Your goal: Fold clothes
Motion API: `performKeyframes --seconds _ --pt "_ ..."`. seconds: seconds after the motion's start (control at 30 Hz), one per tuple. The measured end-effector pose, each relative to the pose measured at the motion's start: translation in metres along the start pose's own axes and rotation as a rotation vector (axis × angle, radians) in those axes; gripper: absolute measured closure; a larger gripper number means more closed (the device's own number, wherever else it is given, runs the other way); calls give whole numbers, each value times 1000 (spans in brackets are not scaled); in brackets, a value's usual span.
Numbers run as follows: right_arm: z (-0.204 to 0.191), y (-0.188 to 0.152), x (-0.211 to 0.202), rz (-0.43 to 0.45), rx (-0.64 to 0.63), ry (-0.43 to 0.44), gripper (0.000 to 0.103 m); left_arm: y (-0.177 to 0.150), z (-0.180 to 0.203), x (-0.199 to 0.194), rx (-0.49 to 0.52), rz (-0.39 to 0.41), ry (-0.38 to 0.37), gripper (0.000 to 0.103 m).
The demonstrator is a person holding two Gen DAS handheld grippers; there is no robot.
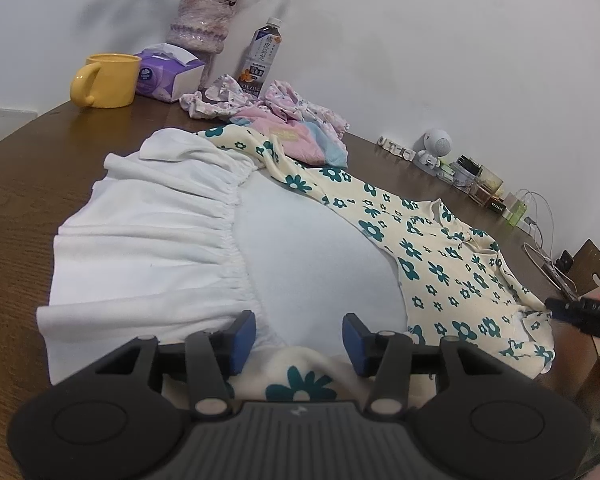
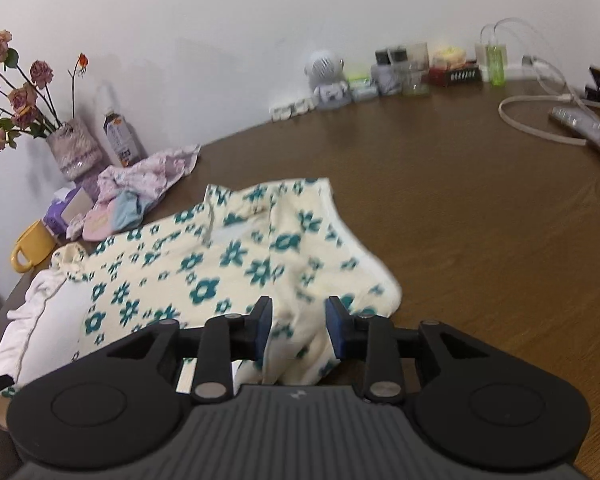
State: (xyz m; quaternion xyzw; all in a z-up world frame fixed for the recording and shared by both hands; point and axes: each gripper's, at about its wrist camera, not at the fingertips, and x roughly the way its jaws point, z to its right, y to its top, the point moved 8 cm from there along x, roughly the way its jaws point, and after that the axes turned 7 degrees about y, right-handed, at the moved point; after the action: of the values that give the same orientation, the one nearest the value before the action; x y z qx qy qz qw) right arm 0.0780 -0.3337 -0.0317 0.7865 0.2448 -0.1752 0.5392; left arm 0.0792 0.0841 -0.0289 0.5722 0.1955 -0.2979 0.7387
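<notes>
A cream garment with teal flowers lies spread on the brown table, joined to a white gathered skirt part. My left gripper is open, low over the garment's near edge, with a floral fold just below its blue pads. The right wrist view shows the same floral cloth with its near corner bunched up between the fingers of my right gripper. That gripper is open, its pads standing apart on either side of the fold. Its black tip shows at the garment's right end.
A pile of pink and lilac clothes lies behind the garment. A yellow mug, tissue box, vase and bottle stand at the back left. Small jars, a white figurine and cables line the wall.
</notes>
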Motion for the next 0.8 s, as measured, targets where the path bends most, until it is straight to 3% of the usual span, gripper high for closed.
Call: performKeyframes --seconds 0.07,0.3,0.37,0.4,0.43,0.47,0.8 --pt "-5 -6 4 -8 -21 2 86 0 0 0 1 4 4 56" --pt "-16 -23 15 -57 -150 -23 88 -2 0 -2 -11 22 1 56" --pt "-15 -24 13 -50 -121 -3 84 -3 -1 -3 -15 29 -1 56" --pt "-14 -24 10 -45 -91 19 80 -3 -1 -3 -19 31 -3 56" --pt "-12 -24 7 -37 -71 26 70 -3 -2 -3 -26 32 -3 56" --pt "-9 -24 2 -27 -56 21 68 -3 -3 -4 -35 32 -3 56" --pt "22 -24 -44 76 86 -30 70 -14 -11 -23 -118 38 -10 56"
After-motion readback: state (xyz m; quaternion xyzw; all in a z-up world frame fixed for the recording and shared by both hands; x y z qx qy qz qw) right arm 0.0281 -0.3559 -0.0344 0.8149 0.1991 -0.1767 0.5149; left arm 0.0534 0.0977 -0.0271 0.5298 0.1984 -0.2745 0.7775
